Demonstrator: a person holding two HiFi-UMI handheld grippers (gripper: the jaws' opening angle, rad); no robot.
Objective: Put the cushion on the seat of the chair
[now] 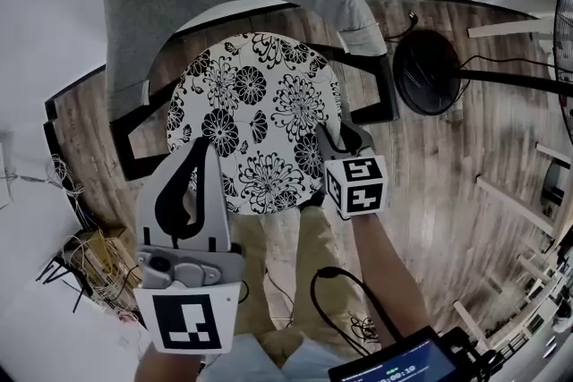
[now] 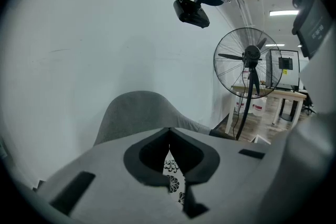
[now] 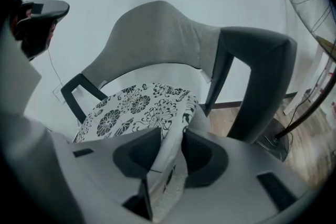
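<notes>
Left gripper [image 1: 208, 149] clamps the cushion [image 1: 260, 103]; right gripper [image 1: 334, 135], jaws apart, straddles its right edge.

Left gripper [image 1: 204, 149] reaches to the cushion's [image 1: 260, 103] near-left edge, pointing shallowly downward; its jaws are closed on that edge, only a sliver of fabric showing between the tips; right gripper [image 1: 343, 139] sits at the cushion's near-right edge, tilted more steeply down; its jaws stand apart, the edge lying loose between them; the bare right forearm [image 1: 383, 277] runs back toward the body.
</notes>
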